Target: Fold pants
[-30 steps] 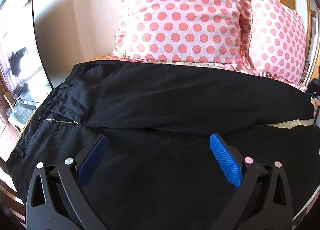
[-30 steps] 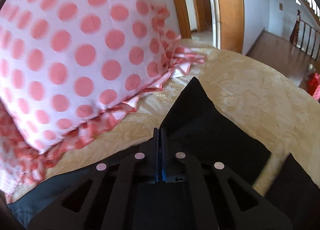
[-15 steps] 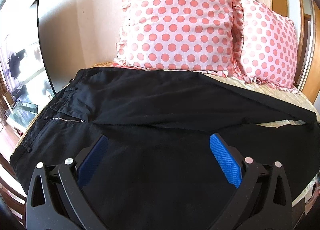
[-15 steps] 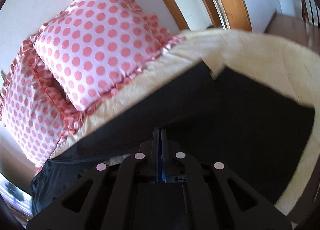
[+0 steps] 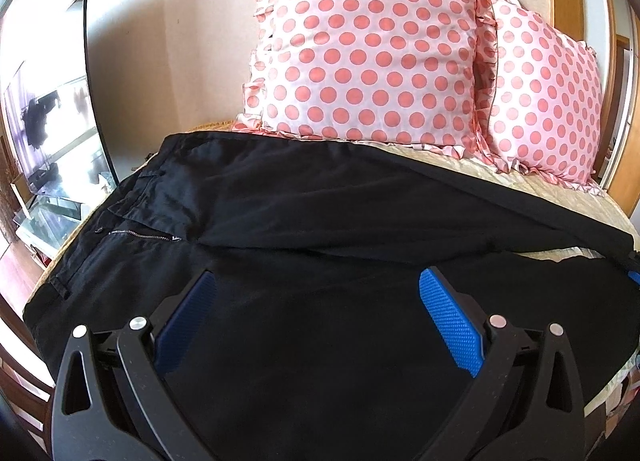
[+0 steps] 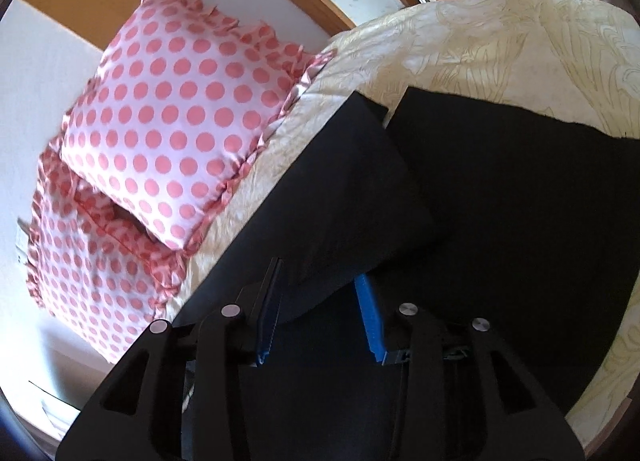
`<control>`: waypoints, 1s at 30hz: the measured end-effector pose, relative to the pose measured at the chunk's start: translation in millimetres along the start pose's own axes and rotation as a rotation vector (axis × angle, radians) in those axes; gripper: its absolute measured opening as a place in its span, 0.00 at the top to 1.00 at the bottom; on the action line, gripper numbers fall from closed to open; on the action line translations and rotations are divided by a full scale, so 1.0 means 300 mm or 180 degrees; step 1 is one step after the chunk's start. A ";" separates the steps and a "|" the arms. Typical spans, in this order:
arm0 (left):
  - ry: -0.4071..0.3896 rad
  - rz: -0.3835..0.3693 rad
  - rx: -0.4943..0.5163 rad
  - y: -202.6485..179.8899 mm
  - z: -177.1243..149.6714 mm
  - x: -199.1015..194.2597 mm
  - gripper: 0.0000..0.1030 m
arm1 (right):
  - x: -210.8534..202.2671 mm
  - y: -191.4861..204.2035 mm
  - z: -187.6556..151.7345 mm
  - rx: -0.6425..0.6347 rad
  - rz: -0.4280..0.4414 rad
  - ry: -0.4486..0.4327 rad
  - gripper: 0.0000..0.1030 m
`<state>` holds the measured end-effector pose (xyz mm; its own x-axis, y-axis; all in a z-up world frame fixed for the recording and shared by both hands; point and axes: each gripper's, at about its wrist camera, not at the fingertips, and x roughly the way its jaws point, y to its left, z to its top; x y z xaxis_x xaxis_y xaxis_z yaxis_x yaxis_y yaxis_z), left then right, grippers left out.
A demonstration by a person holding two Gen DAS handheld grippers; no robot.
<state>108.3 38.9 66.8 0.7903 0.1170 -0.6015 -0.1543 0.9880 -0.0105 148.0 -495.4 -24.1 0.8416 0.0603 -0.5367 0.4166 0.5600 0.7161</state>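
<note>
Black pants [image 5: 320, 229] lie spread across the bed [image 6: 520, 41], waistband and zipper [image 5: 140, 235] toward the left, one leg laid over the other, just in front of two pink polka-dot pillows [image 5: 368, 53]. The left gripper [image 5: 316, 313] hovers above the near leg, its fingers [image 5: 452, 325] wide apart. The right gripper [image 6: 318, 301] sits at the leg ends, fingers [image 6: 370, 317] parted, holding nothing
</note>
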 end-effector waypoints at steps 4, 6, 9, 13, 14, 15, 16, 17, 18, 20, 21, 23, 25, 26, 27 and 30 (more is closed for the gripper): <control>0.0084 -0.0031 -0.0046 0.005 0.000 0.014 0.02 | 0.036 0.006 0.016 -0.0034 -0.0165 0.0001 0.80; 0.0119 -0.0040 -0.0090 0.011 0.000 0.019 0.02 | 0.044 0.003 0.026 -0.0019 -0.0153 -0.0014 0.95; 0.0164 -0.0017 -0.0171 0.028 0.006 0.025 0.02 | -0.003 0.024 0.028 -0.0163 -0.0073 -0.0210 0.97; 0.0067 0.0077 -0.0291 0.083 0.032 0.023 0.02 | -0.109 0.028 0.002 -0.0312 -0.0109 -0.0464 0.98; -0.0012 0.0081 -0.0291 0.098 0.043 0.017 0.02 | -0.137 0.010 -0.008 -0.0297 -0.0127 -0.0500 0.98; -0.0122 0.0063 -0.0279 0.113 0.053 0.009 0.02 | -0.150 -0.004 -0.014 -0.0285 -0.0152 -0.0512 0.98; -0.0184 0.0064 -0.0273 0.123 0.065 0.007 0.02 | -0.164 -0.023 -0.024 -0.0278 -0.0187 -0.0518 0.98; -0.0237 0.0129 -0.0245 0.137 0.088 0.009 0.02 | -0.169 -0.038 -0.033 -0.0291 -0.0231 -0.0502 0.98; -0.0238 0.0198 -0.0202 0.144 0.110 0.016 0.02 | -0.168 -0.045 -0.039 -0.0311 -0.0257 -0.0479 0.98; -0.0169 0.0276 -0.0140 0.167 0.167 0.051 0.02 | -0.160 -0.062 -0.053 -0.0348 -0.0293 -0.0426 0.98; -0.0120 0.0283 -0.0171 0.183 0.200 0.076 0.02 | -0.156 -0.066 -0.057 -0.0349 -0.0295 -0.0412 0.98; 0.0008 0.0292 -0.0286 0.214 0.275 0.145 0.02 | -0.152 -0.075 -0.059 -0.0336 -0.0279 -0.0393 0.98; 0.0135 0.0247 -0.0383 0.232 0.356 0.235 0.02 | -0.155 -0.075 -0.060 -0.0366 -0.0274 -0.0390 0.98; 0.0187 0.0222 -0.0418 0.238 0.390 0.278 0.02 | -0.156 -0.072 -0.061 -0.0400 -0.0280 -0.0393 0.98; 0.0279 0.0220 -0.0454 0.243 0.436 0.343 0.02 | -0.157 -0.068 -0.061 -0.0438 -0.0287 -0.0400 0.98; 0.0548 0.0226 -0.0526 0.244 0.518 0.505 0.02 | -0.157 -0.062 -0.063 -0.0518 -0.0314 -0.0396 0.98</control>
<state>308.8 144.7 99.0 0.6636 0.1527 -0.7324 -0.3119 0.9463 -0.0853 94.0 -493.1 -20.7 0.8397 -0.0980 -0.5342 0.4464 0.6848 0.5760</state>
